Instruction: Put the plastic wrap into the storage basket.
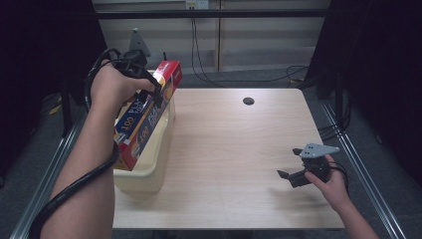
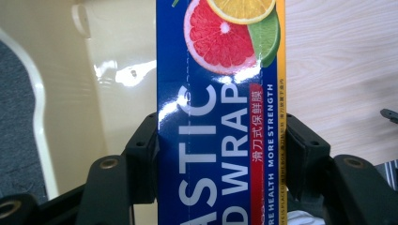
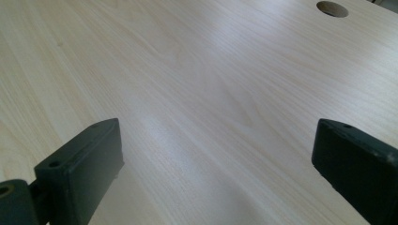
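Desk (image 1: pixel 234 149) of pale wood spans the centre of the high view, a round hole (image 1: pixel 248 101) near its far edge. Cream bin (image 1: pixel 147 167) stands at the desk's left edge. Plastic wrap box (image 1: pixel 144 117), blue and red, leans tilted over the bin at upper left, its lower end inside. Left tool (image 1: pixel 152 89) is clenched across the box's width. Right tool (image 1: pixel 291 167), at lower right, is released above bare wood.
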`<act>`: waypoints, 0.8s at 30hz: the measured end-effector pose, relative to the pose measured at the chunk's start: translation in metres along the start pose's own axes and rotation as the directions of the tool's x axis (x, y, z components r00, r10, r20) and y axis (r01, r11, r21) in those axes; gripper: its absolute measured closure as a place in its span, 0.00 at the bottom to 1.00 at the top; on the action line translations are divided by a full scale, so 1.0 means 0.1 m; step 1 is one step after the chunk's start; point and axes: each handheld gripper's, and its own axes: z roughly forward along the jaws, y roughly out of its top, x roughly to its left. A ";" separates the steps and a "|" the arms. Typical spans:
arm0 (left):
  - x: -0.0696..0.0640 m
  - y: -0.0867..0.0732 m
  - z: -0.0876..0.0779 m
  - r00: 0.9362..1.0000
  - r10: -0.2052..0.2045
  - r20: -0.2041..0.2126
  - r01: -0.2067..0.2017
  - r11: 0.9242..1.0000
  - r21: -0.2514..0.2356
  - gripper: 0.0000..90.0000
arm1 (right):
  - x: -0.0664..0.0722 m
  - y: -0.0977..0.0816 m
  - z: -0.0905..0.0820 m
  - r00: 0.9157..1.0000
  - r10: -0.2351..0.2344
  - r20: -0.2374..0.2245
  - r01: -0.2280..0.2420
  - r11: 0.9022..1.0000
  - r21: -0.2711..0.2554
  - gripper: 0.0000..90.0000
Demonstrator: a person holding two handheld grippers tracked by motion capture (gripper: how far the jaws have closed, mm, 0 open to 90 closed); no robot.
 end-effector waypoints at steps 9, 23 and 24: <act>0.10 -0.04 -0.09 1.000 -0.030 -0.006 0.030 0.999 -0.010 0.46 | 0.00 0.00 0.00 1.000 0.002 -0.005 -0.002 1.000 -0.002 0.02; 0.27 -0.14 -0.12 0.998 -0.063 -0.028 0.062 0.998 -0.025 0.46 | 0.00 0.01 0.00 1.000 0.002 -0.004 -0.002 1.000 -0.001 0.02; 0.27 -0.14 -0.12 0.998 -0.062 -0.029 0.061 0.998 -0.026 0.45 | 0.00 0.01 0.00 1.000 0.002 -0.005 -0.002 1.000 0.000 0.02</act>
